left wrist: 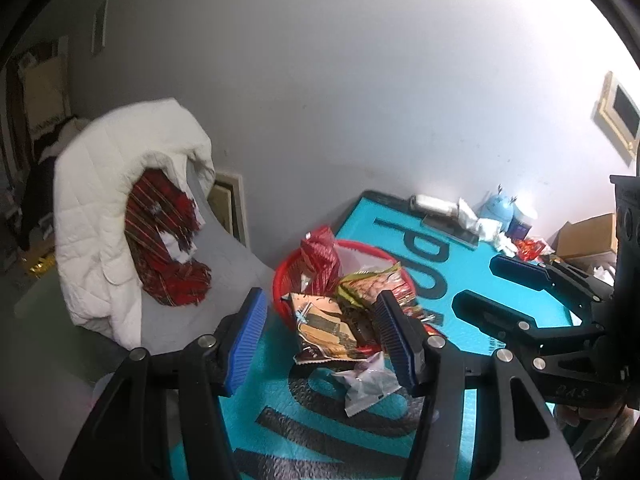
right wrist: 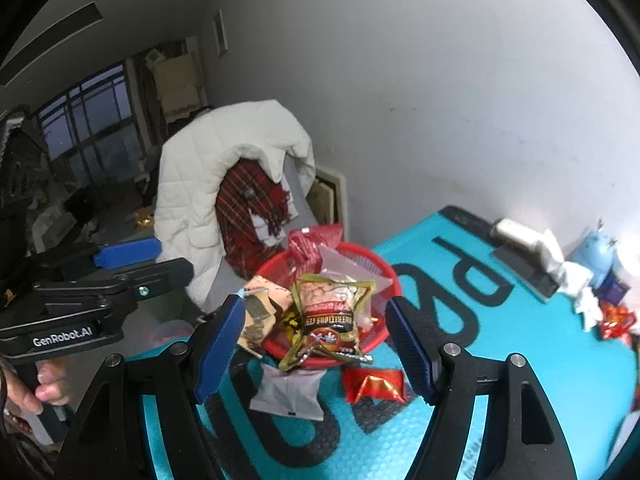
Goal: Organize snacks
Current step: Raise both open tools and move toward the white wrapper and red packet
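I see left gripper (left wrist: 320, 340): black plastic linkage arms, ribbed blue pads, round silver pivot screws | right gripper (right wrist: 316, 344): same black frame, blue ribbed pads | white "GenRobot.AI" lettering on left unit's side, in my right view

A white quilted coat (left wrist: 120, 208) drapes over a grey chair (left wrist: 232, 256) left of the bench, a red plaid scarf (left wrist: 164, 240) inside it. A blue figurine (left wrist: 498, 210) stands far right.
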